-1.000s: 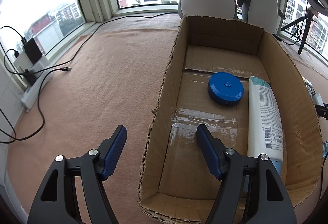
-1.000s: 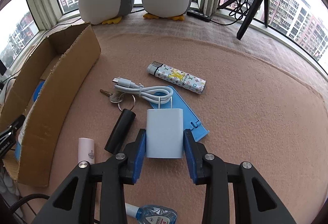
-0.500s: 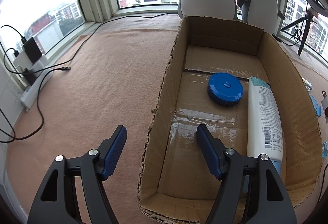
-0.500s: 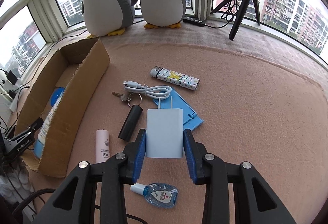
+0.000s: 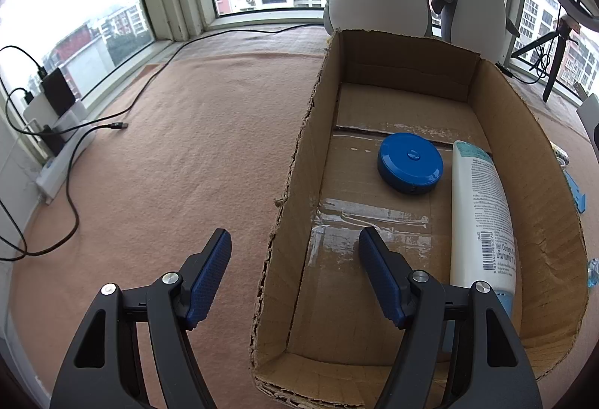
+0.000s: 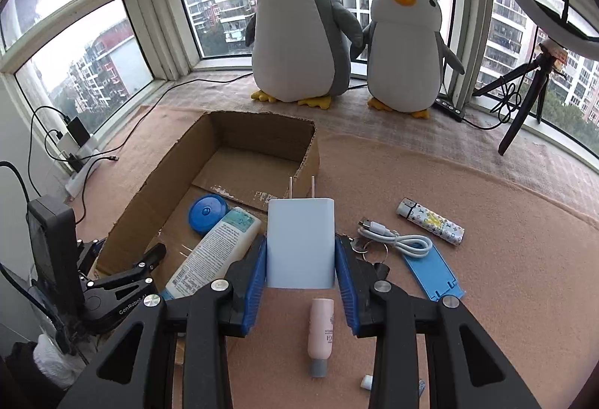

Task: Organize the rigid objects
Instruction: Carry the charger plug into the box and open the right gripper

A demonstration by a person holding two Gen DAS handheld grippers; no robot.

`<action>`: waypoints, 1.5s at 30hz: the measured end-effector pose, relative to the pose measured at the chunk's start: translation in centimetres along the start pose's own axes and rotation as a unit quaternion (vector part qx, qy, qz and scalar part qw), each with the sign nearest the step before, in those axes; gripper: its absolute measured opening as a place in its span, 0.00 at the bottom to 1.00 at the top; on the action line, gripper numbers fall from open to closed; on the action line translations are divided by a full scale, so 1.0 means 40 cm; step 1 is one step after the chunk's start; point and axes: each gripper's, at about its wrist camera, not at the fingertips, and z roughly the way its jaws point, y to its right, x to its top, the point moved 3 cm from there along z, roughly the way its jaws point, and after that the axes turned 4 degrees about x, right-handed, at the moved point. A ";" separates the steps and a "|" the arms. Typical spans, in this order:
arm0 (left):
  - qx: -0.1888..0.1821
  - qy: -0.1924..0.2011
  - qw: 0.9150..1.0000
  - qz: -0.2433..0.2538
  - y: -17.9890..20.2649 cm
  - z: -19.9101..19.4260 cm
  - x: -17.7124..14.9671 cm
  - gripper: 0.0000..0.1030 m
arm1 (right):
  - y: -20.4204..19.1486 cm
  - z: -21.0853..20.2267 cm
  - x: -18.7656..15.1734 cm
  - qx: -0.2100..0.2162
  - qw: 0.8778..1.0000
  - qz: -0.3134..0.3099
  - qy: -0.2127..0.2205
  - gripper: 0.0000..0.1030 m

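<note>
Sitting on the pink carpet, the cardboard box (image 6: pixel 239 161) holds a white lotion tube (image 6: pixel 213 255) along its right wall and a blue round case (image 6: pixel 207 212) just left of that tube. Straddling the box's left wall, the left gripper (image 5: pixel 295 251) gapes wide, holding nothing. Raised beside the box's right wall, the right gripper (image 6: pixel 300 261) clamps a pale blue charger plug (image 6: pixel 300 242), prongs pointing away.

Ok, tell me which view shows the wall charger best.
The right wrist view: the wall charger fills its centre, clamped in the right gripper, prongs pointing away. The left wrist view catches only a pale sliver at its right edge, probably the charger.
</note>
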 end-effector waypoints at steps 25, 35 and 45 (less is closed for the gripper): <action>-0.003 0.000 1.000 -0.002 0.007 0.003 0.002 0.69 | -0.072 0.165 0.077 -0.011 0.999 -0.033 -0.023 0.31; -0.003 0.001 1.000 -0.002 0.006 0.003 0.001 0.69 | -0.070 0.189 0.097 -0.013 0.999 -0.032 -0.024 0.32; -0.005 0.001 1.000 -0.002 0.007 0.006 0.004 0.69 | -0.087 0.182 0.115 -0.018 0.999 -0.050 -0.008 0.56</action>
